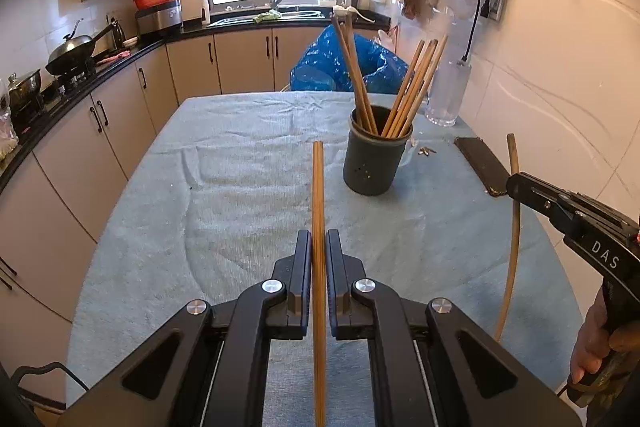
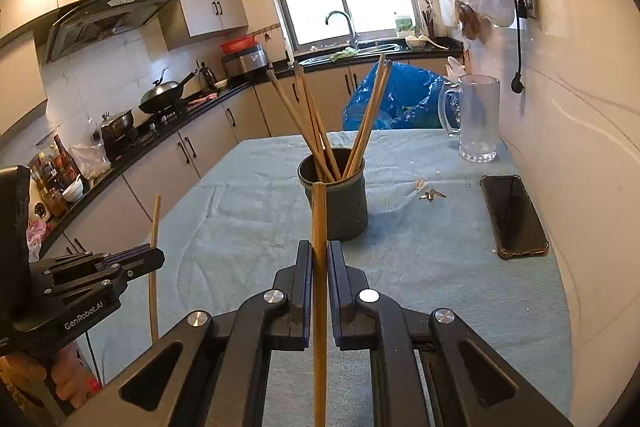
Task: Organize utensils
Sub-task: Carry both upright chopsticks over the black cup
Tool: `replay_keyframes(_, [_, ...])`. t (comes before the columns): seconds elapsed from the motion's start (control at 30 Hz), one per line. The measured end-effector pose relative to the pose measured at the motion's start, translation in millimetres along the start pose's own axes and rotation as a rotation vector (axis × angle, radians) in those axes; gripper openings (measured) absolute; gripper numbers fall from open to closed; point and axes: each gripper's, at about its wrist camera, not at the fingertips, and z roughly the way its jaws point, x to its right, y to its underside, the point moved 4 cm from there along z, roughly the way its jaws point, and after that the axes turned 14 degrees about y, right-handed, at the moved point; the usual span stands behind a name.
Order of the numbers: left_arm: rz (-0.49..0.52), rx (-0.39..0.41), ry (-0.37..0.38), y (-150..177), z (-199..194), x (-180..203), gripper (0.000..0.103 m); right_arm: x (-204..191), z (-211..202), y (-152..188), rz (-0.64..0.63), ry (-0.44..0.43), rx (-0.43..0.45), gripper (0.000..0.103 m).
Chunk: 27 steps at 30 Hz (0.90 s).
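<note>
Each gripper held one long, light-brown wooden chopstick. The left chopstick ran lengthwise between the black fingers of the left gripper, pads clamped on its shaft, its far tip clear of the cloth and ending left of the holder. The right chopstick was pinched the same way in the right gripper; its far tip overlapped the near rim of the holder in the right wrist view, though whether it touched the rim could not be judged from that angle.

The dark grey cylindrical utensil holder stood upright on the table, toward the far right. It held several more wooden chopsticks, leaning in two bunches, one left and one right.

The table was covered by a wrinkled pale blue towel. Right of the holder lay a few small scraps, too small to identify. Further right, near the wall, a black smartphone in a brownish case lay flat. At the far right corner stood a clear glass mug with a handle. Behind the table's far edge was a crumpled blue plastic bag.

A person's hand gripped the right gripper's handle at the lower right of the left wrist view.
</note>
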Motion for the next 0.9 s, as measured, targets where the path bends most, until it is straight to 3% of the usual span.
replay_keyframes(0.33, [-0.005, 0.075, 0.034, -10.7, -20.7, 8.9, 0.006, 2.7, -11.9, -6.0, 0.010, -0.004, 0.039, 0.008])
replay_keyframes(0.9, [0.002, 0.131, 0.035, -22.3, -34.1, 13.5, 0.006, 5.0, -20.0, -18.8, 0.020, 0.009, 0.098, 0.008])
